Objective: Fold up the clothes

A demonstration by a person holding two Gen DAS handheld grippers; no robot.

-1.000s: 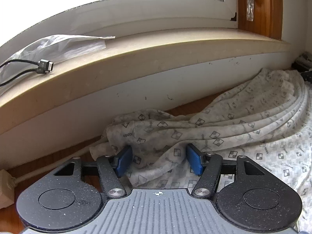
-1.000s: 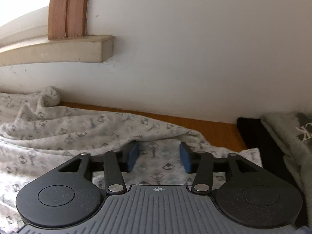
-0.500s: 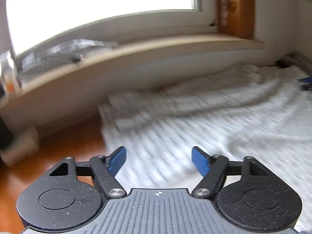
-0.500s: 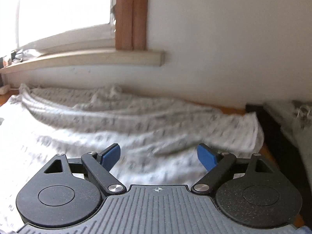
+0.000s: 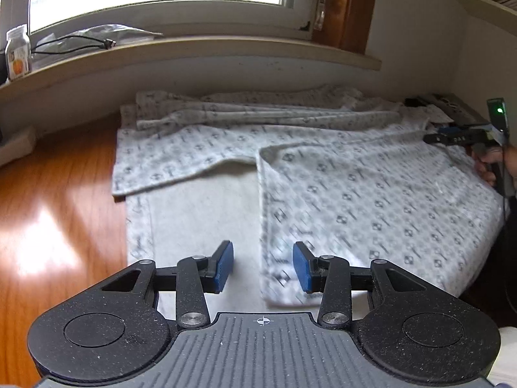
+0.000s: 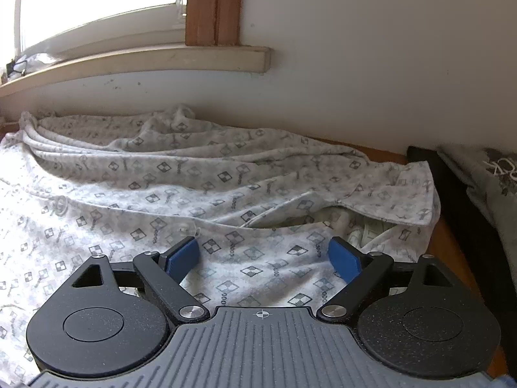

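A: Where is the shirt (image 5: 371,194)?

B: Spread on the wooden table (image 5: 58,200) below the window sill (image 5: 200,51), collar end toward the right gripper. Its white cloth carries a small grey check print. The front flap is turned back near the hem, so the plain inside (image 5: 200,213) shows.

A: And the left gripper (image 5: 263,266)?

B: It hovers over the hem end. Its 2 blue pads (image 5: 223,266) are closing, with the edge of the folded flap lying under the gap between them; they do not press on the cloth.

A: The right gripper (image 6: 263,257)?

B: Its jaws stand wide apart over the chest, just short of the collar (image 6: 387,200). Nothing is clamped. 2 clear buttons (image 6: 59,203) show along the placket to its left.

A: Anything else about?

B: A jar (image 5: 17,53) and a black cable (image 5: 74,45) on the sill. To the right of the collar lies a grey garment (image 6: 484,181) on something dark. In the left wrist view a hand (image 5: 494,165) holds the other tool at the far right.
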